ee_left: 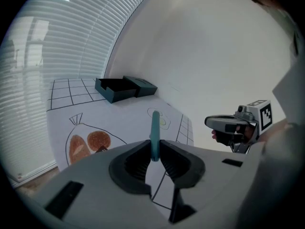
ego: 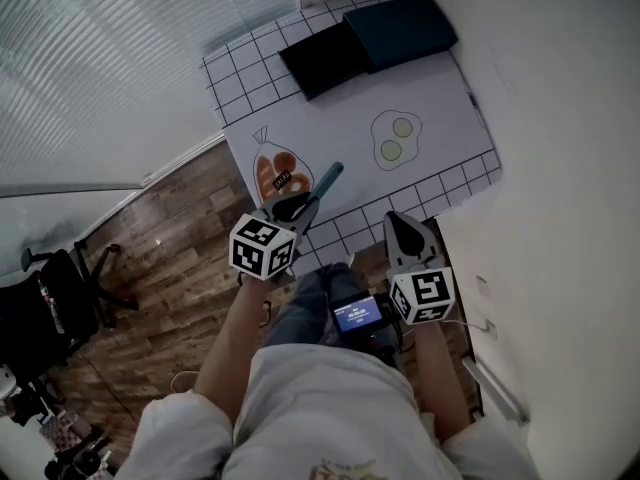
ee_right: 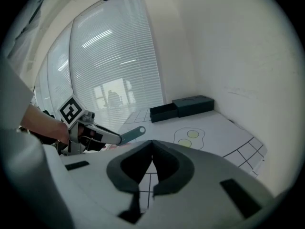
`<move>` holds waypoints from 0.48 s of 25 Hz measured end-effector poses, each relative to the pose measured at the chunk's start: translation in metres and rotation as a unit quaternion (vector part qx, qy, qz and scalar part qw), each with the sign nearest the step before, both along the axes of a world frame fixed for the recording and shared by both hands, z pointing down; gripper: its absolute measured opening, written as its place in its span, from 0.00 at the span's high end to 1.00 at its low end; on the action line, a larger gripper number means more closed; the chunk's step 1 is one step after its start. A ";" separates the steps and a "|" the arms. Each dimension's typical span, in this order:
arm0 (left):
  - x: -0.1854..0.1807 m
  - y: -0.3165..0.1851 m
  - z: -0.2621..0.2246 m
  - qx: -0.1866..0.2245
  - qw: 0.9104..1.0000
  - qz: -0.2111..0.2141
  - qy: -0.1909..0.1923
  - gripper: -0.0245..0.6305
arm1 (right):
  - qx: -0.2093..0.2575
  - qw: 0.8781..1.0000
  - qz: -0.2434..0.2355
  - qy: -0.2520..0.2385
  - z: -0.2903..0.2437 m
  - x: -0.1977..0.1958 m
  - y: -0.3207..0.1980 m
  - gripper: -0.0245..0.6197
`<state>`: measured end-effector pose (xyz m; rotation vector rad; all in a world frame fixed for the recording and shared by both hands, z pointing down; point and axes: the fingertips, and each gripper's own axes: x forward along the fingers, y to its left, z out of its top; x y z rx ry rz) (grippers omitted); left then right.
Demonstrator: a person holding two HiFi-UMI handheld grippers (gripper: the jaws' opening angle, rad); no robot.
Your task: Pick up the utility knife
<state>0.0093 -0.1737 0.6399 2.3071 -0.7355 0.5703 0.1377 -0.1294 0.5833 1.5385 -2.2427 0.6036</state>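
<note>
A slim teal utility knife sticks forward out of my left gripper, whose jaws are shut on its rear end. In the left gripper view the knife stands upright between the black pads, above the white mat. The right gripper view shows the knife held in the air over the mat's near edge. My right gripper hovers to the right of it, apart from the knife. Its jaws meet at the tips with nothing between them.
A white mat with a grid border carries drawings of fried eggs and a bag of bread. Two dark boxes lie at its far end. A white wall runs along the right, window blinds on the left.
</note>
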 end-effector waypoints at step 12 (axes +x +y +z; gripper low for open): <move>-0.024 0.007 -0.048 0.049 0.999 -0.022 0.010 0.86 | 0.037 0.999 -0.013 0.011 -0.033 -0.012 -0.011 0.95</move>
